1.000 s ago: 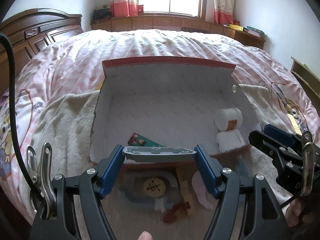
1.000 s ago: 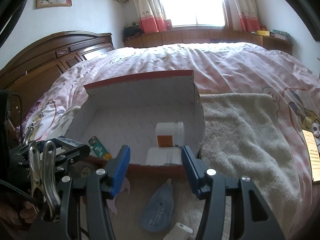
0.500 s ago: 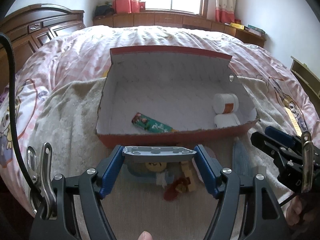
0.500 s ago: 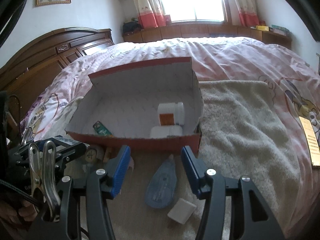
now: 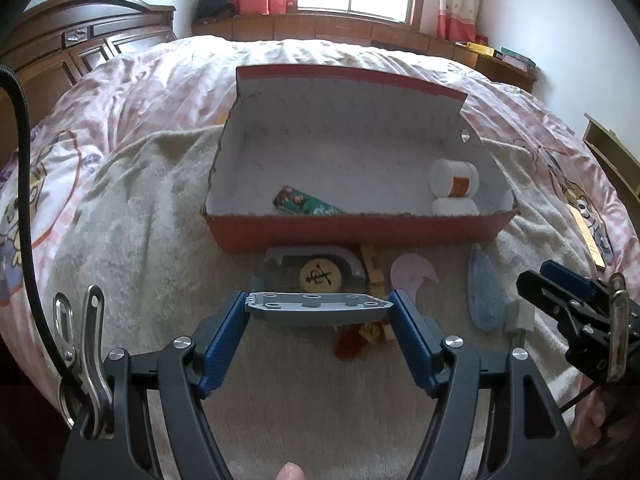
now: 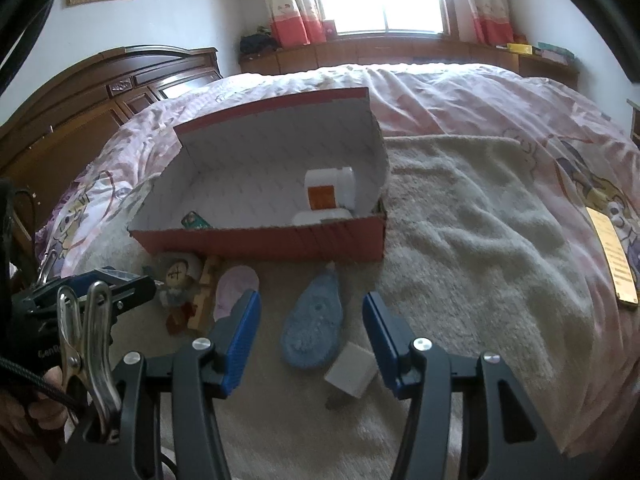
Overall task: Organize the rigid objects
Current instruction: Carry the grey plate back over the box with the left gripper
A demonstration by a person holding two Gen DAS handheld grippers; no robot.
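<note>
Left hand-held gripper (image 5: 318, 310) clamps a grey plastic piece (image 5: 318, 306); right hand-held gripper (image 6: 312, 320) hangs open, empty.

The grey plate (image 5: 318, 307) is hiding part of the toys (image 5: 362, 334); the box wall (image 6: 260, 240) is perhaps covering half the green packet (image 6: 195, 221).

We look from two wrist fisheyes, both tilted down across the bed toward the window. Our left view sits close behind its blue fingers (image 5: 224, 340), facing the red box (image 5: 356, 228) head-on. Our right view stands rightward, seeing the box (image 6: 280, 240) from an angle. Both share the box and the beige towel (image 6: 460, 220); edges warp, so nearness is perhaps unreliable.
</note>
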